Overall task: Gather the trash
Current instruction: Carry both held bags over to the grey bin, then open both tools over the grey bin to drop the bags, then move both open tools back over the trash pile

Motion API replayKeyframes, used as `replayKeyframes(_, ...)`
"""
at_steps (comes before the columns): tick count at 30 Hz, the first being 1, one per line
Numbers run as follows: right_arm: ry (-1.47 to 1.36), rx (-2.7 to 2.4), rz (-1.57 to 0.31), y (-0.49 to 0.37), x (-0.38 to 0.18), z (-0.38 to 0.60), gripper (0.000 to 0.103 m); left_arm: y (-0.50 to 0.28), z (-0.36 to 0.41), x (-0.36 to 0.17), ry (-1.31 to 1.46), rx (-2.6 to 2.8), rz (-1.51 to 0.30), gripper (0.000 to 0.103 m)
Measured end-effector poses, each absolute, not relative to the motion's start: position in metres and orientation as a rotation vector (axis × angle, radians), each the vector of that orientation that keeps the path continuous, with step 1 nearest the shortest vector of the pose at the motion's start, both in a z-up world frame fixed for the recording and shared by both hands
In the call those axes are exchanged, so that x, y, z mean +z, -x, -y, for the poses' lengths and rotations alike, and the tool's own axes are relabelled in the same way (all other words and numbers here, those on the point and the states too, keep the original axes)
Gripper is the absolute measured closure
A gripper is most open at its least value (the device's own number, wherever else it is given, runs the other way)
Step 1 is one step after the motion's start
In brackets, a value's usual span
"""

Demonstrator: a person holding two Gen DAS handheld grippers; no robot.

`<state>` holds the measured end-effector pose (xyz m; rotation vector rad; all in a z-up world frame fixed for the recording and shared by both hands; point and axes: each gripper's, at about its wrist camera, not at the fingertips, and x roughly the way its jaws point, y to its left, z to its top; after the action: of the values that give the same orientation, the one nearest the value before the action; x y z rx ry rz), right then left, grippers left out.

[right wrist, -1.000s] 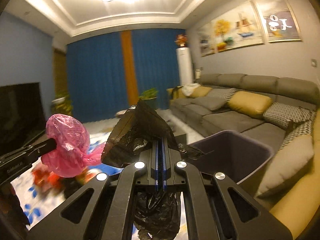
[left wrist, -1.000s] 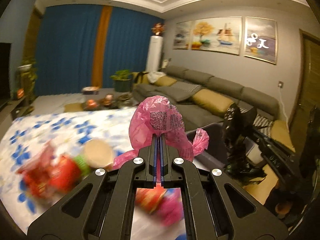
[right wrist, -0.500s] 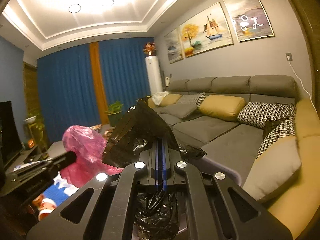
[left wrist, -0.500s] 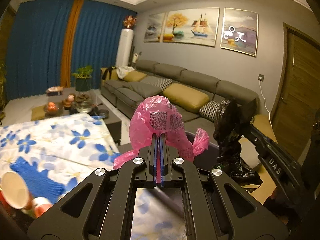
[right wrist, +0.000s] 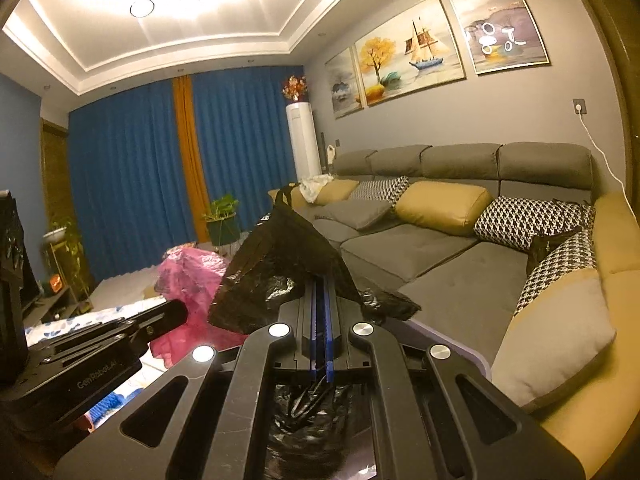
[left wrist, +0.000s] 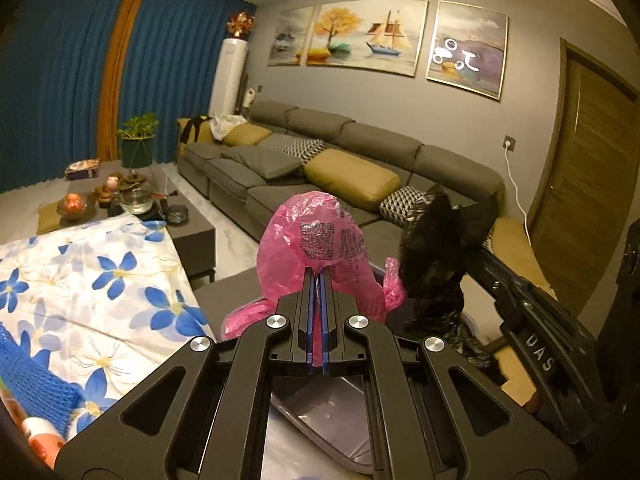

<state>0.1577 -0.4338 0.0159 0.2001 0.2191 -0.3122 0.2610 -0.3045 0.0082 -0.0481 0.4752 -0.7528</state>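
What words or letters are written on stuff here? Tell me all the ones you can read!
"DAS" – white letters on the right gripper arm, seen from the left wrist view.
"GenRobot.AI" – faint letters on the left gripper body, seen from the right wrist view.
Pink plastic bag: a QR code with small print beside it, too small to read.
Right-hand painting: white marks, not readable as words.

Left gripper clamped on pink bag, QR code facing camera. Right gripper beside it, pinching black bag. Grey bin below. Floral cloth at left.
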Motion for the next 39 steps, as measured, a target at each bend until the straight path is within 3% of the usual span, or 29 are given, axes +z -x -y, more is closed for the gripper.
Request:
replayKeyframes(4, -0.203, -0.318, -0.238, -0.164, 0.012, 0.441, 0.099, -0.270, 0.310, 0.004, 0.058, -0.796, -0.516, 0.095)
replayKeyframes(5, -0.213, -0.321, -0.245, -0.166, 0.011, 0.443, 0.098, -0.272, 0.310, 0.002, 0.060, -0.808, -0.524, 0.089)
replayKeyframes(6, -0.220, -0.321, -0.250, -0.167, 0.010, 0.445, 0.097, -0.274, 0.311, 0.001, 0.058, -0.815, -0.530, 0.076)
replayKeyframes(7, -0.225, -0.323, -0.253, -0.166, 0.010, 0.443, 0.089, -0.275, 0.310, -0.001, 0.058, -0.815, -0.532, 0.066)
replayKeyframes(8, -0.228, -0.326, -0.254, -0.166, 0.010, 0.445, 0.082, -0.275, 0.309, -0.001, 0.063, -0.813, -0.531, 0.045)
replayKeyframes(9, -0.233, -0.328, -0.254, -0.166, 0.009, 0.446, 0.065, -0.276, 0.306, -0.002, 0.074, -0.801, -0.524, 0.033)
replayKeyframes(10, -0.240, -0.326, -0.248, -0.164, 0.009, 0.448, 0.056, -0.275, 0.303, -0.002, 0.081, -0.788, -0.516, 0.031)
replayKeyframes(12, -0.241, -0.330, -0.248, -0.162, 0.009, 0.448, 0.056, -0.275, 0.296, -0.002, 0.079, -0.746, -0.510, 0.025)
replayKeyframes(17, -0.241, -0.335, -0.235, -0.150, 0.016, 0.442, 0.051, -0.262, 0.266, 0.010, 0.089, -0.630, -0.467, 0.015)
replayKeyframes(24, -0.181, -0.295, -0.207, -0.119, 0.025, 0.400, 0.028, -0.213, 0.200, 0.030, 0.099, -0.467, -0.396, 0.007)
replayKeyframes(28, -0.152, -0.212, -0.225, -0.099, 0.018, 0.365, 0.023, -0.183, 0.149, 0.028, 0.107, -0.376, -0.373, 0.007)
replayKeyframes(39, -0.098, 0.042, -0.465, -0.084, -0.042, 0.248, 0.023, -0.106, 0.044, -0.003, 0.068, -0.131, -0.342, 0.007)
